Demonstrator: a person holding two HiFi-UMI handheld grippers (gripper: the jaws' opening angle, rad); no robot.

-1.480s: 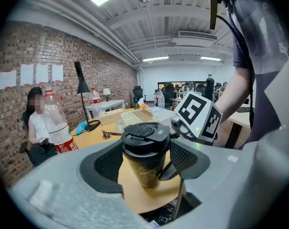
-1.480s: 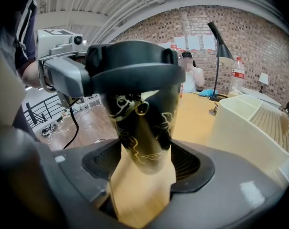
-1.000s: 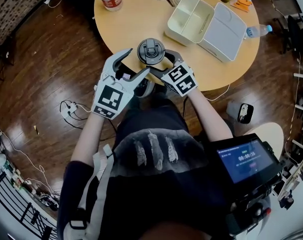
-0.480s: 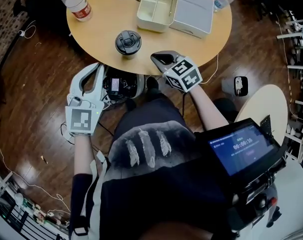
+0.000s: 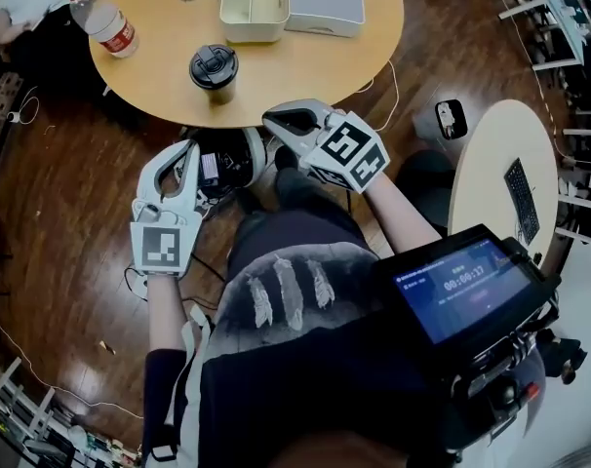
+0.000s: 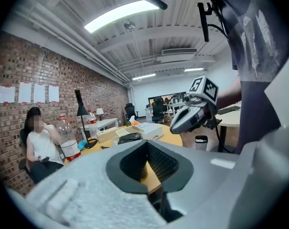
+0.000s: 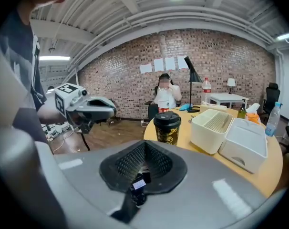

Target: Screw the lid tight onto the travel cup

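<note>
Hovering short of the near edge of the round table (image 5: 305,61), I am holding my left gripper (image 5: 183,152) and my right gripper (image 5: 276,122) side by side, well apart from each other. Both claws have just been closing, and their jaws are now meeting pad to pad with nothing caught between them. Neither one is touching the travel cup (image 5: 218,90), which is standing upright on the table close to that near edge, its black lid (image 5: 214,63) sitting on top, near my claw tips but apart from them.
</note>
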